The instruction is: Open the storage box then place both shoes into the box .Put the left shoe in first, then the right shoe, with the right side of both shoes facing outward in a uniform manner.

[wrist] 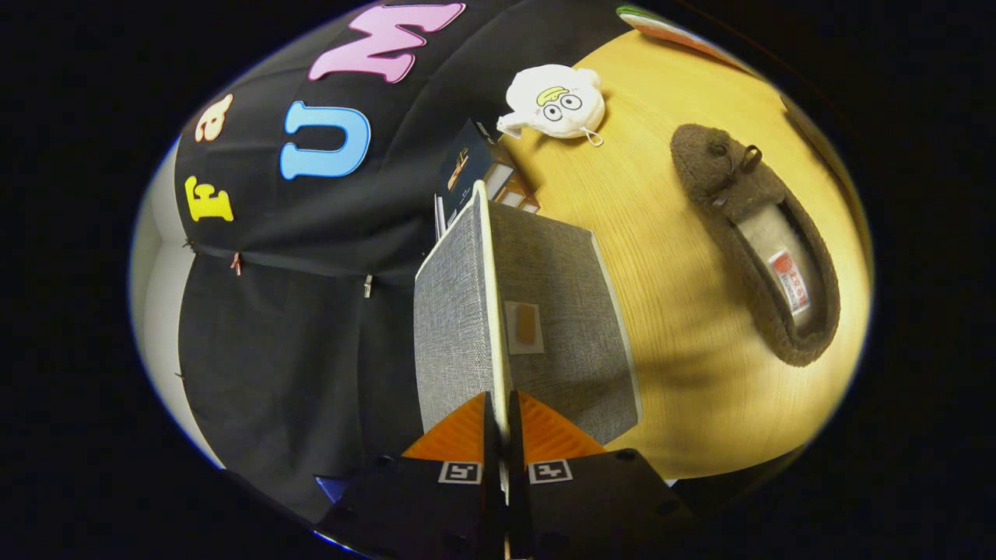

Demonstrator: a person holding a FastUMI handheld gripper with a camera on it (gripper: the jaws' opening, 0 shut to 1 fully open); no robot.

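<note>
A wooden table (685, 257) with a pale, yellowish grain carries everything here. On it lies a brown fuzzy shoe (759, 241) — a slipper with a light fleece lining and a small tag inside (print too small to tell). Well apart from it, near the booth's wall, rests a white plush toy (554, 101) with cartoon eyes. A grey fabric storage box (568, 311) stands on the table too, with some dark printed cards or booklets (475, 167) just behind it, beside the cloth. At the table's far edge sits a flat object (661, 27) — unclear what.
</note>
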